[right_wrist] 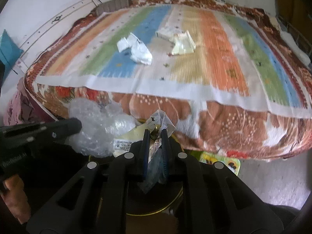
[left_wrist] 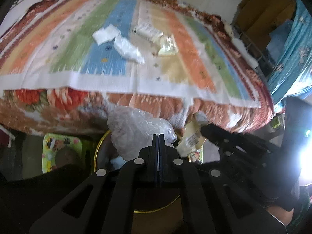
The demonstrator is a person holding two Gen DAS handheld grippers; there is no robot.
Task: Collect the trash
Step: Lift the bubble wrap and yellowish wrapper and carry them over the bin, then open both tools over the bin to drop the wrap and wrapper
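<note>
**Right wrist view: both grippers loaded above the bin, four pieces left on the bed**

Right wrist view shows my right gripper (right_wrist: pixel 155 136) clamped on a crumpled wrapper (right_wrist: pixel 162 121), with more clear film hanging down between its fingers. It hangs just over a round bin (right_wrist: pixel 156 211) with a gold rim, at the near edge of the bed (right_wrist: pixel 234 128). My left gripper (left_wrist: pixel 158 137) has its fingers pressed together on a wad of clear bubble wrap (left_wrist: pixel 132 128), also above that bin. A cream packet with a printed label (right_wrist: pixel 126 142) sits between the two grippers; I cannot tell whether either one holds it or it rests on the bin's contents.

I judge the job partly done: two loads are ready to drop. Left on the striped bedspread, around its middle, are two white bags (right_wrist: pixel 141 53) (right_wrist: pixel 124 43), a pale yellow wrapper (right_wrist: pixel 183 43) and a whitish packet (right_wrist: pixel 165 33) just behind it.

Both grippers point forward toward the bed, side by side and tilted slightly down. Both views are motion-blurred.
</note>
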